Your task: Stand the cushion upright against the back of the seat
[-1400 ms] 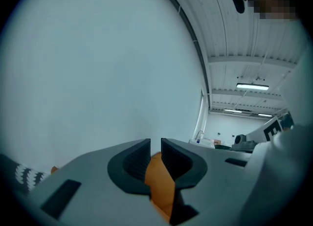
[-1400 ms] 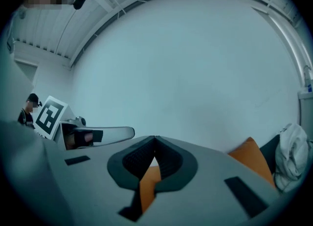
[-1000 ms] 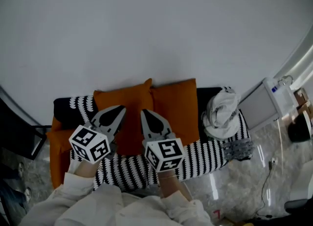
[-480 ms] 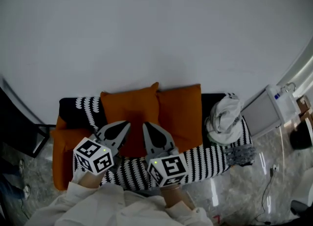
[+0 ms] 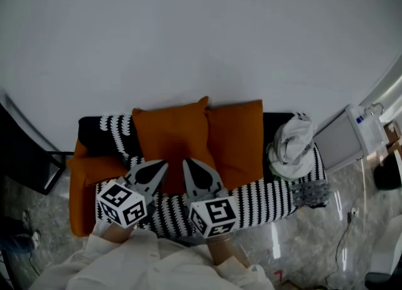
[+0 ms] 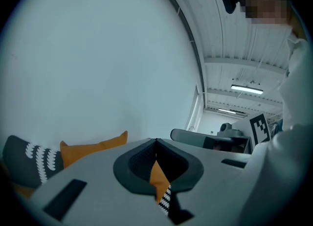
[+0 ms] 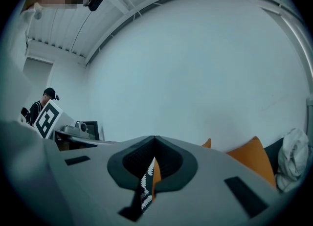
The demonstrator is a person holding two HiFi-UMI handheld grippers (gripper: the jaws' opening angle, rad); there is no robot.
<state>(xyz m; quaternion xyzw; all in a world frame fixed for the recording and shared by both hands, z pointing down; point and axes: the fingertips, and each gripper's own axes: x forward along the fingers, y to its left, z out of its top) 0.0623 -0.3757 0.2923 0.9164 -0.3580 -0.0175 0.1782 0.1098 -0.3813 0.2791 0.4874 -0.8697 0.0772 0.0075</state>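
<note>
Quick status from my end: the orange cushion [image 5: 168, 135] I'm working on looks like it's already standing against the back of the sofa [image 5: 94, 133]. It's right beside a second orange cushion [image 5: 237, 133], and their edges touch or overlap. Both tools sit low in front of it, over the striped throw [image 5: 264, 198] on the seat. The left gripper [image 5: 162, 167] is pinched fully closed with nothing in it, and so is the right gripper [image 5: 188, 165]. The bits of orange and stripe I see through the hollow behind the tips are just the sofa beyond. I can't tell whether either tip is touching the fabric. As for handling, I'd guess it's light, squashy and floppy, with a woven cover that shouldn't be slippery. Nothing to break, but a pinch in the middle would probably only bunch the cover. If it needs straightening, I'd grab the top edge near the two upper corners, one gripper each. I'd lean it back so it doesn't slump forward.
</note>
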